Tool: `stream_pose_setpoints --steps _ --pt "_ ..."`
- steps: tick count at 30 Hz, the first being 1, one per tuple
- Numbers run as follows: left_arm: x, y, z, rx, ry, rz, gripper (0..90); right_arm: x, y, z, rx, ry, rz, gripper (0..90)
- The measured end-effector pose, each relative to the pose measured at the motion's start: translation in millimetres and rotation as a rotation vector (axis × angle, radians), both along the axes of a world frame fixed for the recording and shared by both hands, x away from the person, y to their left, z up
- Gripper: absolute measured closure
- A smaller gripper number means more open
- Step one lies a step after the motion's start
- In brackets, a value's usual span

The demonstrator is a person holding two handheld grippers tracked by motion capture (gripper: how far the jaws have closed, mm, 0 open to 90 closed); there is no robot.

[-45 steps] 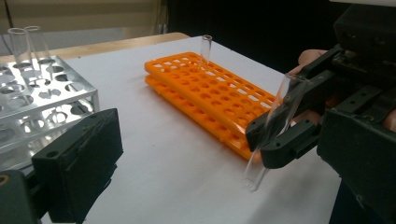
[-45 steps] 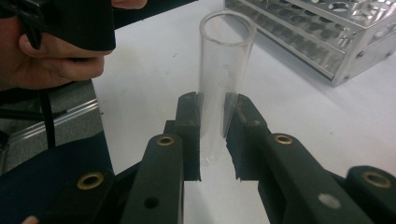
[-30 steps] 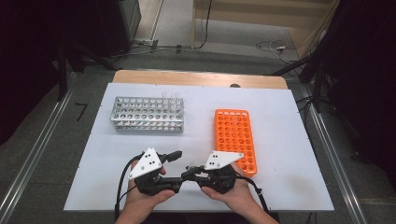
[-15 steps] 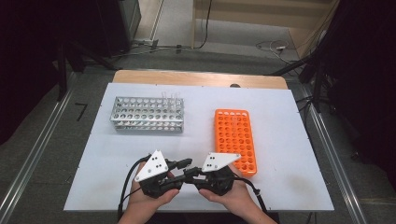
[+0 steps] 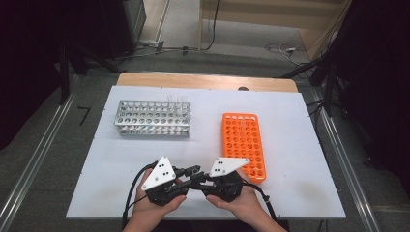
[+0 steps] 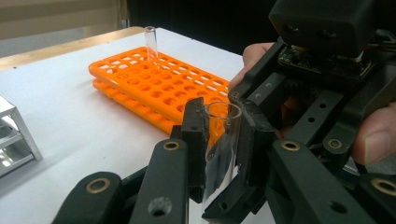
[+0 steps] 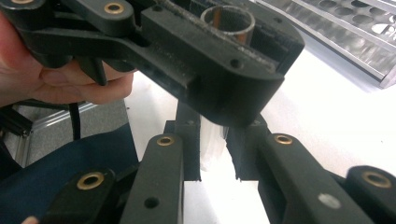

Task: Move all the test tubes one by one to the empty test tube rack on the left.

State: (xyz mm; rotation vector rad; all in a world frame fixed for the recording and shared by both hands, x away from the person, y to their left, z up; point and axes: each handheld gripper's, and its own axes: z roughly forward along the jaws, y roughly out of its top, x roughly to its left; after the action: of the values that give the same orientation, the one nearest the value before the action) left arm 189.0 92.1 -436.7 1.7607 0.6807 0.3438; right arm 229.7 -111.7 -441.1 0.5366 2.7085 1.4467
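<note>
We found the clear test tube [image 6: 223, 140] held between the two hand-held grippers, above the near edge of the white worktop [image 5: 290, 145], just in front of the person's hands. In the left gripper view the tube stood between the pads of the left hand-held gripper [image 6: 223, 154], its open mouth up and its long axis close to upright, leaning slightly. The left jaws had just been closing and now pressed on the tube from both sides. In the right gripper view the right hand-held gripper [image 7: 214, 154] was clamped on the lower length of the same tube, beneath the left one, with the tube's rim showing above. In the high view both met tip to tip. The orange rack [image 5: 244, 142] lay just beside them to the right, one tube [image 6: 151, 41] standing at its far end. The metal rack [image 5: 152, 118] stood well apart, to the far left.
</note>
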Motion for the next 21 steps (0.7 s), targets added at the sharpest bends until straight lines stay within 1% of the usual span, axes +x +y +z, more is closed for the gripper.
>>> stream_pose_setpoints --steps 3,6,9,12,13,17,18,20,21 --pt "0.8 0.4 0.0 -0.013 0.006 -0.003 75.4 -0.1 -0.7 0.3 0.002 0.0 -0.002 73.4" --pt "1.2 0.9 0.5 -0.015 0.004 -0.005 75.6 0.4 -1.7 0.9 0.006 -0.001 0.0 73.2" --pt "1.7 1.1 0.9 -0.025 0.005 -0.005 75.6 0.8 -2.6 1.6 0.008 -0.002 -0.001 73.0" --pt "2.2 2.8 2.1 -0.024 0.001 -0.002 75.7 1.5 -3.3 1.6 0.011 0.001 -0.002 71.9" --pt "2.5 3.5 2.6 -0.03 0.003 -0.001 75.6 2.1 -3.6 1.5 0.013 0.0 -0.002 71.2" --pt "4.0 8.1 5.6 -0.035 -0.004 0.014 75.7 4.1 -6.9 1.7 0.016 0.001 -0.007 64.7" --pt "4.2 9.0 6.3 -0.04 -0.002 0.018 75.7 4.7 -8.3 1.8 0.02 -0.002 -0.009 61.3" --pt "5.3 11.1 7.6 -0.036 -0.006 0.021 75.7 5.7 -11.6 2.8 0.023 -0.011 -0.019 51.7" --pt "5.7 11.8 8.0 -0.041 -0.006 0.025 75.7 6.5 -13.6 3.4 0.026 -0.012 -0.027 49.0"
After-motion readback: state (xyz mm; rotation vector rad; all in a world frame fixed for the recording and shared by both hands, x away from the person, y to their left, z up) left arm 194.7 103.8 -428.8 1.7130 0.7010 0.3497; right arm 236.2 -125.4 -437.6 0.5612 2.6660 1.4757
